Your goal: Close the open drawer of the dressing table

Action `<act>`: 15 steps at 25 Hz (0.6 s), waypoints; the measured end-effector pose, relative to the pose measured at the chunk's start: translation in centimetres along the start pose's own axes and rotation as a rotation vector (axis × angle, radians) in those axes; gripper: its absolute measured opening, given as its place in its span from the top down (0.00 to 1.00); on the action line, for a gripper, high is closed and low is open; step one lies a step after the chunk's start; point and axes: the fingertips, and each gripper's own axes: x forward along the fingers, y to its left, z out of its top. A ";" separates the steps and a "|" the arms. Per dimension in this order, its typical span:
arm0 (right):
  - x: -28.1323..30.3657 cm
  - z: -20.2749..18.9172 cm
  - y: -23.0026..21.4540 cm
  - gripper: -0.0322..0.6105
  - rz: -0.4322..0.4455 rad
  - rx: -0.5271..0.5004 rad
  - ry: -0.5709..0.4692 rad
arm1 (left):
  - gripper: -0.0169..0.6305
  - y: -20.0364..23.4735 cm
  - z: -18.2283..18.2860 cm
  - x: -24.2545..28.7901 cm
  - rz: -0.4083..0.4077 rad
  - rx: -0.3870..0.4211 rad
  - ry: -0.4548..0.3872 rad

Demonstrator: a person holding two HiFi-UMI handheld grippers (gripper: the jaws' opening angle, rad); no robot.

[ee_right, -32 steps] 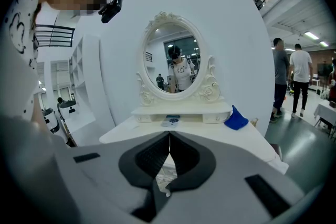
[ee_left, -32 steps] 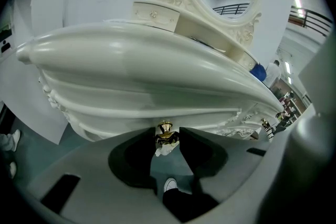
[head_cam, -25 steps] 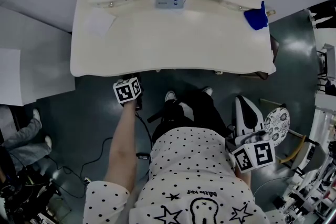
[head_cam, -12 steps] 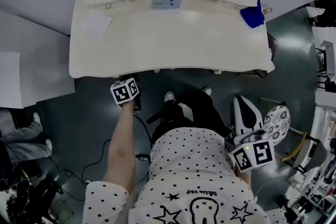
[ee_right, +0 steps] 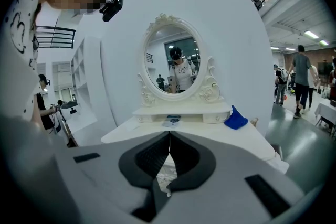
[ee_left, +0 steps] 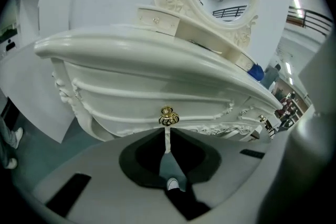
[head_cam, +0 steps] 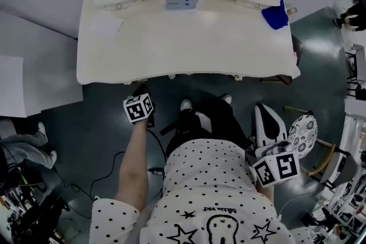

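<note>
Dressing table (head_cam: 189, 48): cream top is seen from above in the head view, set against the white wall, and is unchanged from a second ago. An oval mirror (ee_right: 176, 63) is mounted at the back, and a blue cloth (head_cam: 276, 15) is laid at the rear right corner of the top.

Drawer (ee_left: 157, 97): its curved front is seen under the overhang of the top and in line with the carved apron. In the head view nothing is seen to project past the front edge, as in both earlier frames.

Left gripper (ee_left: 167, 135): it is held low before the table's front, left of centre. Its marker cube is noted slightly further from the table edge than a second ago. The jaws have just been closing. The tips are now brought together, with only a thin slit left between them, and nothing is pinched. The tips are pointed up at the drawer's front.

Right gripper (ee_right: 169, 136): it is held at the person's right side, well back from the table, where it was a second ago. The jaws are pressed together on nothing.

Gold knob (ee_left: 167, 115): it is fixed at the middle of the drawer front, just beyond the left tips and in line with them. Contact cannot be told.
</note>
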 end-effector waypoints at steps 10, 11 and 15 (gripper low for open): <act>-0.1 -0.1 0.8 0.94 0.043 0.000 -0.008 | 0.96 -1.8 2.3 -5.6 0.007 0.117 -0.127; -0.1 -0.2 1.0 0.94 0.046 0.000 -0.009 | 0.96 -2.1 2.8 -6.4 0.008 0.120 -0.146; 0.0 -0.3 1.5 0.94 0.072 -0.009 -0.019 | 0.96 -3.3 5.9 -10.1 0.027 0.134 -0.240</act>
